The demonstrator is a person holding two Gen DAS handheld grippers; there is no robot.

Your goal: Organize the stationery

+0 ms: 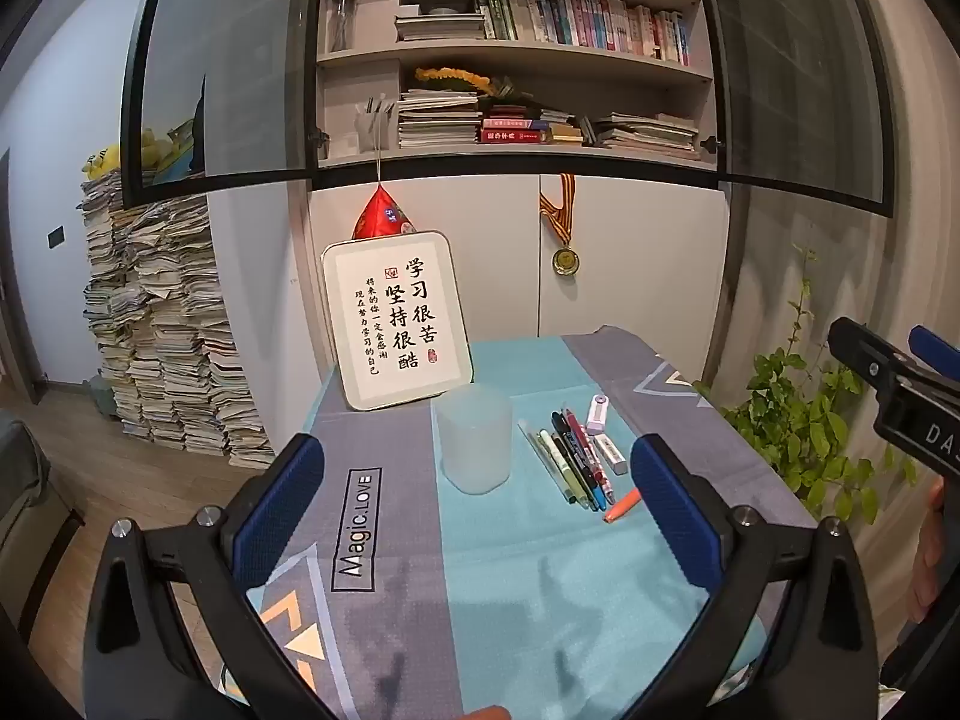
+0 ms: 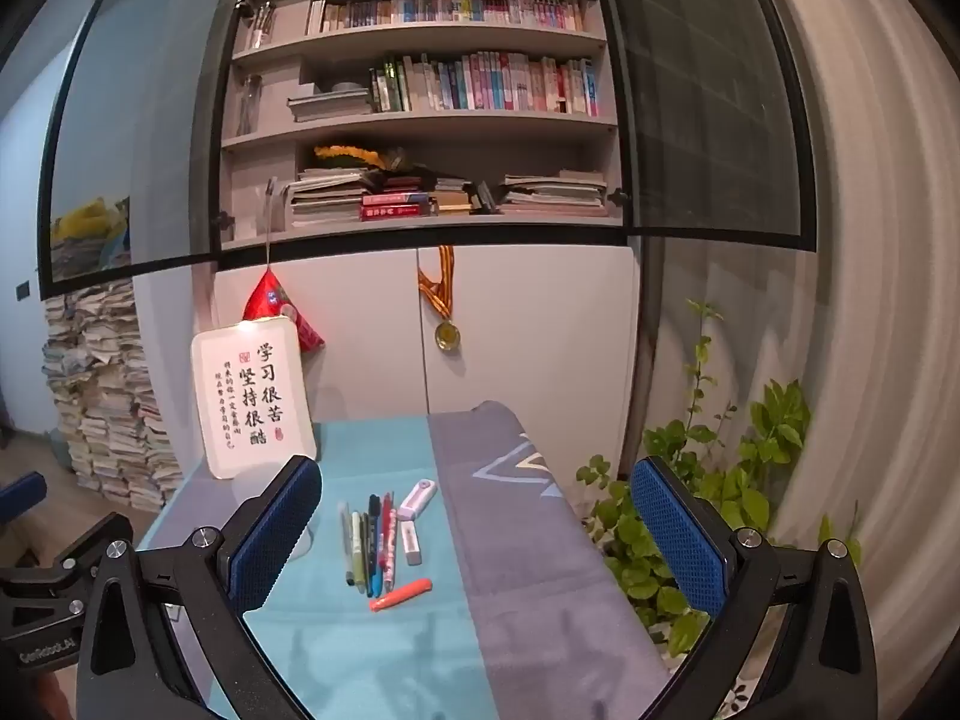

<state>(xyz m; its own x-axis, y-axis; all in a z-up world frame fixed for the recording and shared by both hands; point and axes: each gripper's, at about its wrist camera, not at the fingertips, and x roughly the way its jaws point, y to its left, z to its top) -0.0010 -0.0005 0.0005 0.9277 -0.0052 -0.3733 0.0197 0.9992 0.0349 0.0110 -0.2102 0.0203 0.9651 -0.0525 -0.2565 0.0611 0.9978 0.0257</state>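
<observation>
Stationery lies in a tidy cluster on the teal middle strip of the table point(image 1: 540, 588), toward its far edge: a row of pens point(image 1: 570, 459) laid side by side and nearly touching, a white eraser point(image 1: 611, 452) just to their right, a small pink-and-white item point(image 1: 597, 405) beyond it that may be a correction tape, though it is too small to tell, and an orange marker point(image 1: 621, 506) lying crosswise at the near end of the row. Just left of the pens stands a frosted translucent cup point(image 1: 474, 445), upright and apparently empty, most likely set there as the holder the pens are meant to go into.

The left gripper point(image 1: 474, 501) hangs over the near part of the table with its jaws spread fully and nothing between them, lined up roughly on the cup. The right gripper point(image 2: 474, 531) is likewise wide apart and empty, aimed at the pens, which suits it as the picking hand.

A framed calligraphy sign point(image 1: 396, 327) leans at the far left corner; a leafy plant point(image 1: 804, 438) stands off the right edge.
</observation>
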